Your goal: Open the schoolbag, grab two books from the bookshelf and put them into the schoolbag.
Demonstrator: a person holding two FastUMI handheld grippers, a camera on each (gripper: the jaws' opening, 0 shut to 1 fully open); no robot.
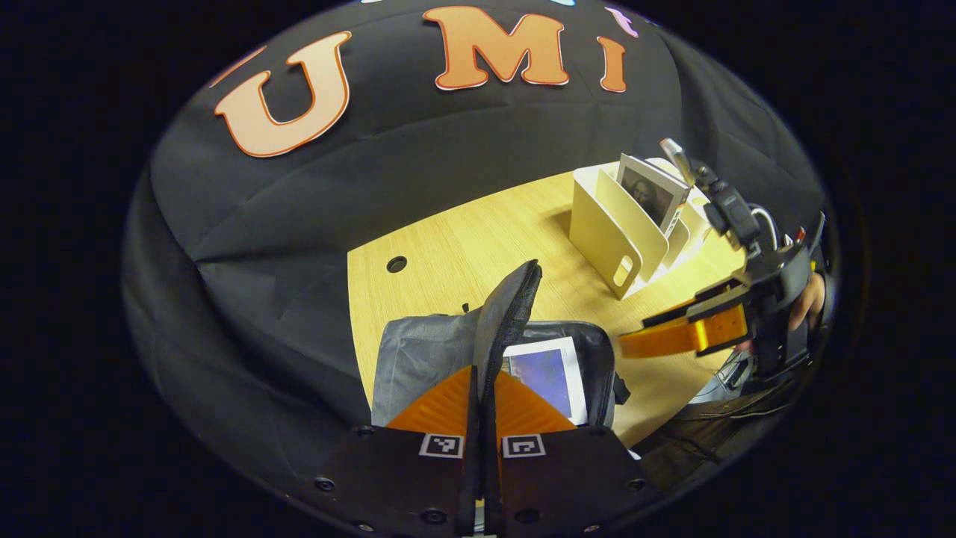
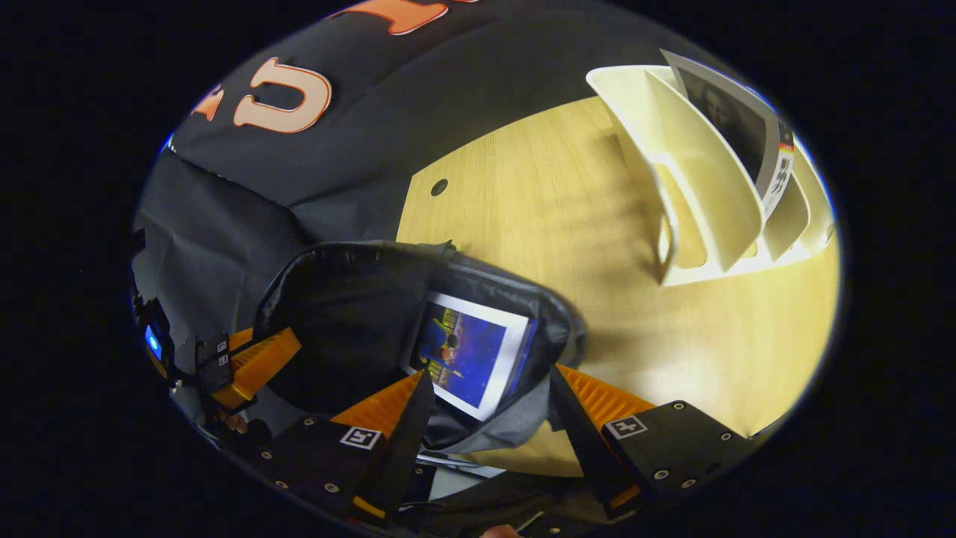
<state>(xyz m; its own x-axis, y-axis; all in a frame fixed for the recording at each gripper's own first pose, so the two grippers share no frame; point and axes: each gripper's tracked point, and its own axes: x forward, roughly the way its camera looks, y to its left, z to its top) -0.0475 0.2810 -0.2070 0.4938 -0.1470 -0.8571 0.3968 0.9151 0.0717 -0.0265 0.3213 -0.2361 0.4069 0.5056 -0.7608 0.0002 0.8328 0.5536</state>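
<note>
Counter: light wood, carrying everything. The schoolbag lies on it near you, unzipped, mouth open. The bookshelf, a pale divider rack, stands farther back, well apart from the bag.

Book count: one book with a blue cover already sits inside the bag opening. A second book with a grey portrait cover stands upright in a rear slot of the rack. Judged half done on books.

Your left tool is closed, both fingers pinching the bag's raised flap and holding it upright. Your right tool has its jaws spread wide, empty, hovering over the bag's near rim just beside the blue book.

Risks from here:
- Release the flap and it likely falls over the mouth, blocking the second book.
- Pull the flap harder and the bag may slide, since nothing else anchors it.
- The light rack could tip or skid if you drag the book sideways against a divider rather than lifting it straight up.
</note>
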